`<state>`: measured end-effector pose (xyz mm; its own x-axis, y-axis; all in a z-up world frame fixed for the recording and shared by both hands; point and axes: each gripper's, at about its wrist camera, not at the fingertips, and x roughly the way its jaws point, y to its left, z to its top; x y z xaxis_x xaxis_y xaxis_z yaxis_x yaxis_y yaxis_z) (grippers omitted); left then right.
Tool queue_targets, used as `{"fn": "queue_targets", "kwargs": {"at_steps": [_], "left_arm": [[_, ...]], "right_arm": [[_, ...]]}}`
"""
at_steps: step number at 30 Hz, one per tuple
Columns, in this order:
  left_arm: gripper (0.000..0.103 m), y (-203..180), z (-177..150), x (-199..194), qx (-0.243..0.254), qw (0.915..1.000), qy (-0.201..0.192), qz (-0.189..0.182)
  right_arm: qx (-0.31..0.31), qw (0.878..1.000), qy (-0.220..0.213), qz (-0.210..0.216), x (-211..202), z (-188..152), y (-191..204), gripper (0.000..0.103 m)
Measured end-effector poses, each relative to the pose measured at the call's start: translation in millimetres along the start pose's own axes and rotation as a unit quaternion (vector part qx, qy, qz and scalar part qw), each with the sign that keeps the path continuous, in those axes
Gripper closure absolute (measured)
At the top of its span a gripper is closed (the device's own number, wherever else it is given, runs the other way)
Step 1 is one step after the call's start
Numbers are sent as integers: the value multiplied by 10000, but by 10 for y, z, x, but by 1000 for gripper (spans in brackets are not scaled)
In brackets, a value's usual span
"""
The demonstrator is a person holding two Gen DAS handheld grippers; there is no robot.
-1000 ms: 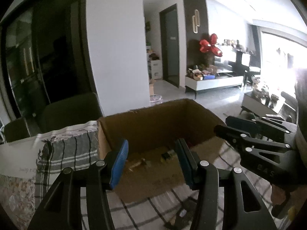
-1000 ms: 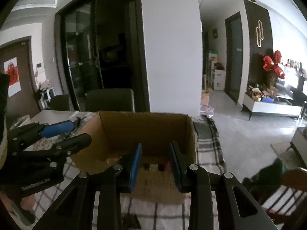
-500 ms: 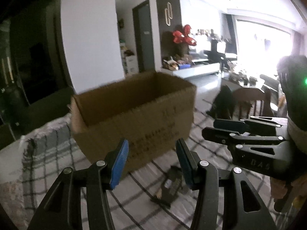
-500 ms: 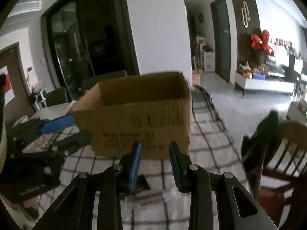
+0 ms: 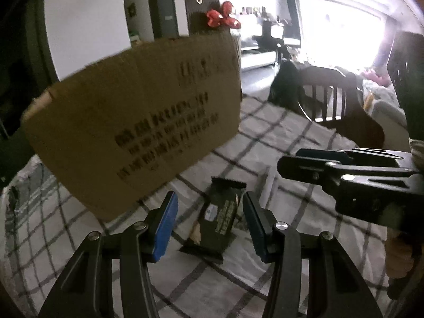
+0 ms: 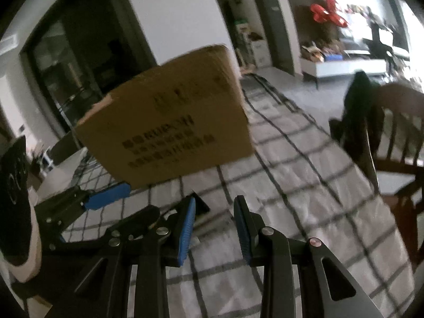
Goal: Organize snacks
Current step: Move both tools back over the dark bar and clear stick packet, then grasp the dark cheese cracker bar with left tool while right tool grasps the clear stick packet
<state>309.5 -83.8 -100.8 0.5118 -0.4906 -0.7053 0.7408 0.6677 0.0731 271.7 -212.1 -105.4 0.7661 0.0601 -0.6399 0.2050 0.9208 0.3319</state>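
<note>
Left claw (image 5: 209,221) part open, empty, framing dark snack bar (image 5: 218,218) on checked worktop (image 5: 265,270), lower centre; right claw (image 6: 214,226) narrowly open, empty; cardboard box (image 5: 137,132) upper left.

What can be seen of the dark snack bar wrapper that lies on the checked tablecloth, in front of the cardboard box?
The dark snack bar wrapper is a long, flat packet, apparently of glossy foil, with a zigzag-cut far end, pale lettering along its length and a small light label. It looks sealed. It lies flat on the checked tablecloth, pointing away from the camera, near the brown cardboard box. The left gripper frames it with open jaws; nothing visibly touches it.
</note>
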Motion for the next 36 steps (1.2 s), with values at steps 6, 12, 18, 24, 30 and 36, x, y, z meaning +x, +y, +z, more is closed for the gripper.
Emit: {"fn": "queue_targets", "kwargs": {"at_steps": [6,12,18,24,30,36], "left_arm": [[61,13,-84,198,50,9995,189,-230],[65,2,-85,334,237,9986,372,-278],[65,20,-74,415,186,9984,445,-308],[70,13,-64,444,165,9983,475,-285],[70,55,-48,388,-70,9987,444,-227],[70,176,8,84,-445,9987,134,223]], "right_arm": [[242,9996,123,2,109,-100,-21,72],[502,9986,145,25,166,-168,-44,72],[710,9972,231,38,211,-192,-71,72],[671,9975,212,30,212,-202,-59,72],[654,9976,214,17,216,-199,-49,72],[971,9953,32,-62,158,-191,-65,54]]}}
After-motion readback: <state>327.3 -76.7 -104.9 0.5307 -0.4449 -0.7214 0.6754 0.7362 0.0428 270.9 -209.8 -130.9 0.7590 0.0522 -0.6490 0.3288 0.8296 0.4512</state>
